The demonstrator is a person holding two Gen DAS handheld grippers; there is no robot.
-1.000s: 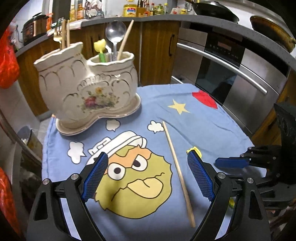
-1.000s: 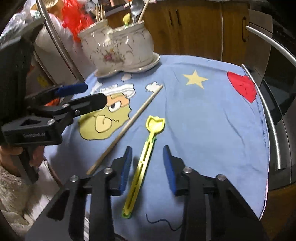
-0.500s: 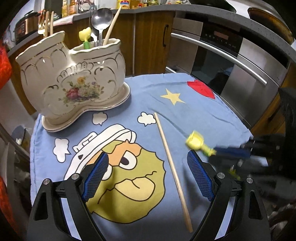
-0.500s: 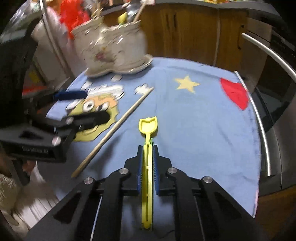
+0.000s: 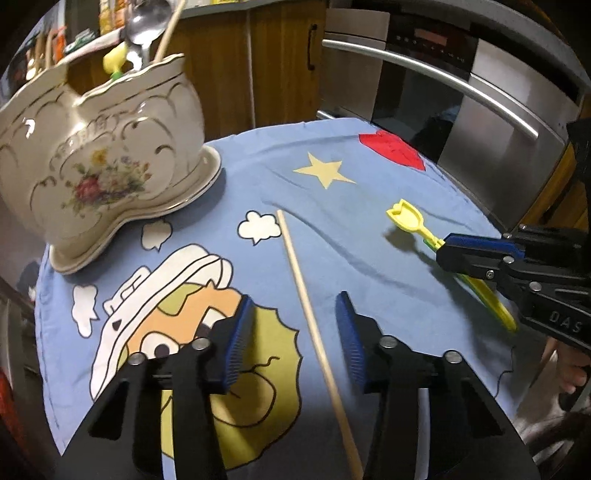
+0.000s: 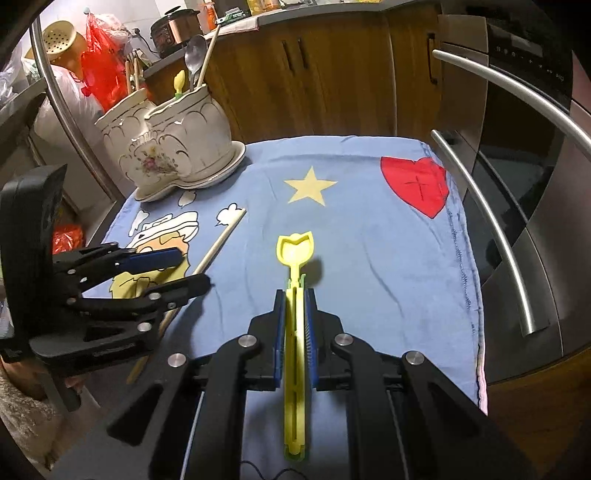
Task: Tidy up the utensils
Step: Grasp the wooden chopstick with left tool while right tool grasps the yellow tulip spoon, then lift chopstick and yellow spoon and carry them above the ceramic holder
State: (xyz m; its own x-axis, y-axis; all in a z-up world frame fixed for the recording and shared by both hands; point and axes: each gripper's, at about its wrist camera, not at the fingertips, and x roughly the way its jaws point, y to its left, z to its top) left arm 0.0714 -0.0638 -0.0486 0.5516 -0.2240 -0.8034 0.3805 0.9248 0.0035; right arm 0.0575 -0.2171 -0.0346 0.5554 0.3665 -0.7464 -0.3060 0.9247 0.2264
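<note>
While the holder [image 5: 110,173] stood at the far left of the cloth [image 5: 369,236], on its saucer and already crowded with a spoon [image 5: 142,27], a stick and a small yellow utensil, it looked the likeliest place for trouble: a long piece poked in at a slant could have caught the scalloped rim or knocked what was already standing there.

Nearer the middle, the left gripper [image 5: 293,332] was closing, its jaws partway in, with the chopstick [image 5: 314,325] lying flat on the cloth between the pads but, as far as I could judge, not yet pinched. Being thin and round, it might have rolled away from one pad, or the cloth might have been nipped with it and dragged, pulling the holder along. Gripped that near its close end, it might also have drooped or swung.

To the right, the right gripper [image 6: 294,332] was clamped tight on the stem of the yellow scoop [image 6: 294,254], which hung just clear of the cloth with a shadow beneath it. The slim plastic could have twisted in the pads.

Both grippers were near each other, so a clash seemed possible.

I could not see inside the holder, nor tell which compartment had room. The chopstick's near end was cut off in the left view, and the hands were mostly hidden.
</note>
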